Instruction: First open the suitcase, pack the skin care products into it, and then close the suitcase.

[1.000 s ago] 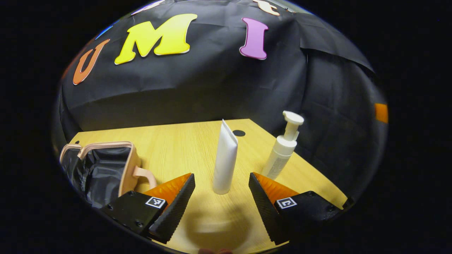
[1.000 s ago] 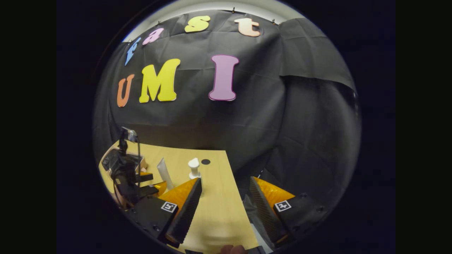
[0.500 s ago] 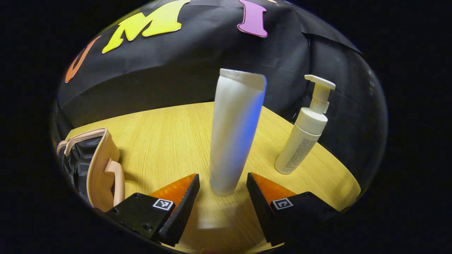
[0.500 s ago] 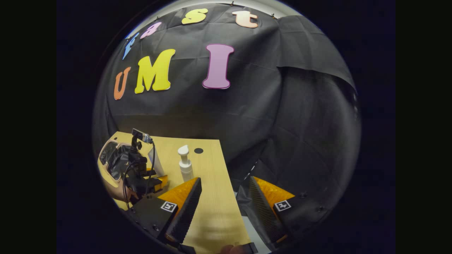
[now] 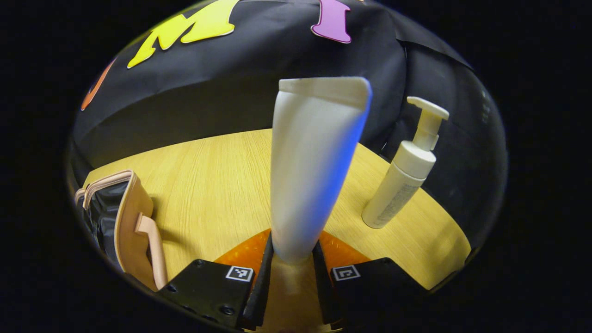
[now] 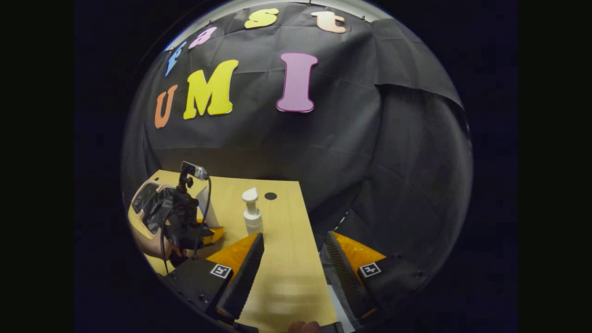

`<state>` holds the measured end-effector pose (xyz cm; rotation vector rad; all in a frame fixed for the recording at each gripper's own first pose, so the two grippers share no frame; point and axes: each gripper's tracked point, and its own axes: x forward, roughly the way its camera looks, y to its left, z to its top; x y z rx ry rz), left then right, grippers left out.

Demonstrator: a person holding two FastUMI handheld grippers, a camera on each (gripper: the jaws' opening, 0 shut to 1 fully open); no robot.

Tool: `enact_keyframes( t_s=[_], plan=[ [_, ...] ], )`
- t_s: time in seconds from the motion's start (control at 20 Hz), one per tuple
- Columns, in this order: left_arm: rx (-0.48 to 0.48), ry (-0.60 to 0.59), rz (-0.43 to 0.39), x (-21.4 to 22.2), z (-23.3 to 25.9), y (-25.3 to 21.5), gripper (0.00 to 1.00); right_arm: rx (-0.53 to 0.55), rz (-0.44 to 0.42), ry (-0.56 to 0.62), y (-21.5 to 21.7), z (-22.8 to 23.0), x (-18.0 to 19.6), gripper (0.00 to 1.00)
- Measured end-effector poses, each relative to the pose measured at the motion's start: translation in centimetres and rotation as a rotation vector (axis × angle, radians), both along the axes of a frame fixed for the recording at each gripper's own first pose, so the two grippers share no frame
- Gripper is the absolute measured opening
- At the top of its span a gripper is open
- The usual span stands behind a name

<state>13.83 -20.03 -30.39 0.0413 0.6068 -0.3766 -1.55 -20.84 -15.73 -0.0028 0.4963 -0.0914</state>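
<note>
A light wood-grain counter (image 5: 217,185) stands against the booth's creased black cloth wall (image 6: 323,152); 1 small dark round spot (image 6: 270,196) marks its far end.

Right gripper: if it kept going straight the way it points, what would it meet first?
Probably nothing on the table: the right gripper, jaws open, points over its far right edge toward the black cloth wall. Depth is uncertain.
</note>
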Motion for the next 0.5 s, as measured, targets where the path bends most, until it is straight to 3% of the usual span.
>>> enact_keyframes(
  t_s=[0.2,0.5],
  plan=[
    [-0.054,-0.015,0.006,-3.5,5.5,1.9,0.47,0.036,0.115,0.033,3.3,-4.4,3.2,0.81],
    [-0.079,-0.033,0.095,-9.2,12.0,6.7,0.47,0.084,0.143,0.067,5.8,-11.1,9.3,0.82]
  ],
)
